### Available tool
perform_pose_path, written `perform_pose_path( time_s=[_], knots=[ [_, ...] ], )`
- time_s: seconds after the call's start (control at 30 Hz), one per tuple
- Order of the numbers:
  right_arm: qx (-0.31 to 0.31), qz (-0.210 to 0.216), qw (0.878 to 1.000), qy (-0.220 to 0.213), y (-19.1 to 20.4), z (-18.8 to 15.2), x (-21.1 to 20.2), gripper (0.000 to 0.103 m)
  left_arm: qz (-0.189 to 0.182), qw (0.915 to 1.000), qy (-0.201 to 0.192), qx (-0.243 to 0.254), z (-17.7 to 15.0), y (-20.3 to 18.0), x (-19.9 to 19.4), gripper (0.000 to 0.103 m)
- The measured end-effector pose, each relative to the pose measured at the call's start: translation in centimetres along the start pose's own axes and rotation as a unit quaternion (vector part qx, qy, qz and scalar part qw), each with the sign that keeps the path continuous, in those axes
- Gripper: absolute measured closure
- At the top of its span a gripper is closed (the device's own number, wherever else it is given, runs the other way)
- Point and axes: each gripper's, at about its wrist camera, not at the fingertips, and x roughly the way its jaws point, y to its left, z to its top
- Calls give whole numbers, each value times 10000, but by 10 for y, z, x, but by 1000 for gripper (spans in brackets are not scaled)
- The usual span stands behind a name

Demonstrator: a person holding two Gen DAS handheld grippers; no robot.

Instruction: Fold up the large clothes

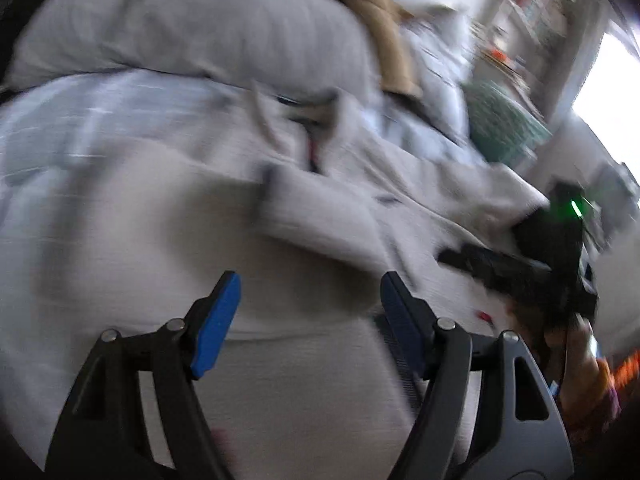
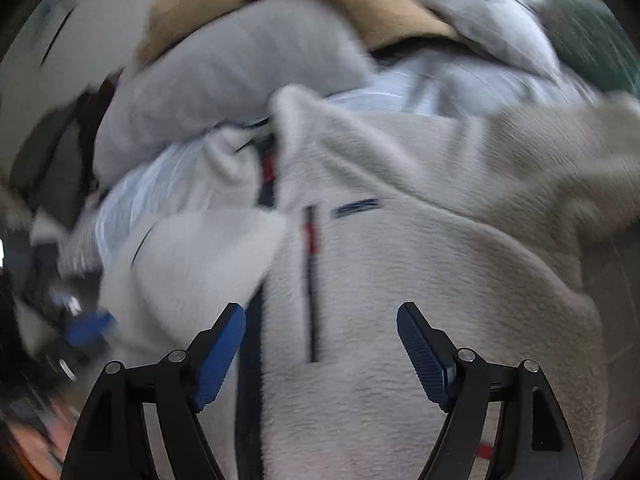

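Note:
A cream fleece jacket [image 2: 400, 272] lies front up on the bed, with a dark zip [image 2: 310, 280] running down its middle. One sleeve [image 2: 192, 264] is folded across its front. My right gripper [image 2: 321, 308] hovers open just over the zip, nothing between its blue pads. My left gripper [image 1: 311, 280] is open too, over the pale fleece [image 1: 312, 220] with its jaws empty. In the left wrist view the right gripper [image 1: 480, 264] reaches in from the right above the jacket. A blue pad [image 2: 88, 330] of the left gripper shows blurred at the lower left of the right wrist view.
A grey pillow [image 1: 192, 24] and a tan garment [image 1: 380, 12] lie beyond the jacket on pale blue striped bedding [image 1: 80, 120]. A green patterned item [image 1: 508, 124] and shelves [image 1: 536, 12] are at the right. A hand in an orange sleeve [image 1: 580, 360] holds the right gripper.

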Motion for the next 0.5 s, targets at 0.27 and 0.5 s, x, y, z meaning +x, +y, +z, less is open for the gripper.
perform_pose_path(
  time_s=[0.27, 0.5],
  knots=[
    [-2203, -958, 9707, 16, 127, 0, 66, 26, 1088, 9813, -594, -1469, -17, 125, -15, 64],
    [-1034, -967, 9892, -371, 51, 32, 26, 39, 511, 9846, -195, -1660, -35, 144, 16, 93]
  ],
)
